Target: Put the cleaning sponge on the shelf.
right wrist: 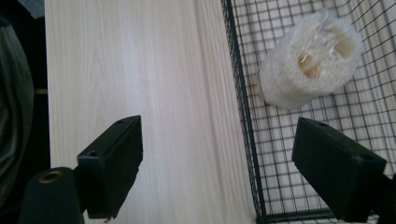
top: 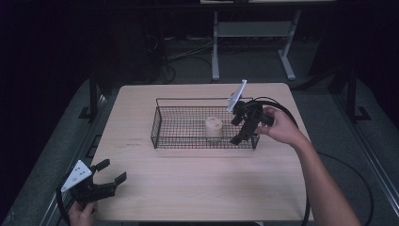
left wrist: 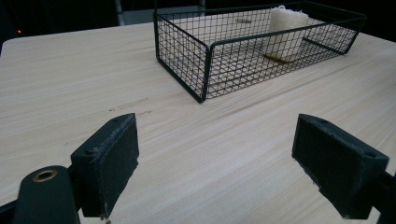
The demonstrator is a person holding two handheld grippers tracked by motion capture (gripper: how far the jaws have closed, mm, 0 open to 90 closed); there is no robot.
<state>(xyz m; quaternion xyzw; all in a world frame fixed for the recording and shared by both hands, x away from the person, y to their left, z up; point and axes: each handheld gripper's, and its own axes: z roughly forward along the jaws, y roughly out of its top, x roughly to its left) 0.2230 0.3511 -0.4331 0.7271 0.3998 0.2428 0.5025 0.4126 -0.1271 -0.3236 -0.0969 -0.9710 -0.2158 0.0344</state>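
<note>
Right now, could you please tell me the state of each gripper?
Left gripper: open, holding nothing, above the table.
Right gripper: open, empty, at the wire basket near the loofah.

**Both grippers open, right arm stretched forward, left held back**

Your right hand [top: 277, 126] is stretched well forward and across, forearm running up from the lower right corner of the high view. It holds the right gripper [top: 243, 129] tipped steeply downward, grey plate uppermost, cable looping behind the wrist. Its jaws stand wide apart, nothing between them.

Your left hand [top: 82, 212] sits low at the near left, just the knuckles and fingers in the high view. The left gripper [top: 111, 172] lies almost level, pointing forward and to the right. Its jaws are spread wide too, with nothing gripped.
</note>
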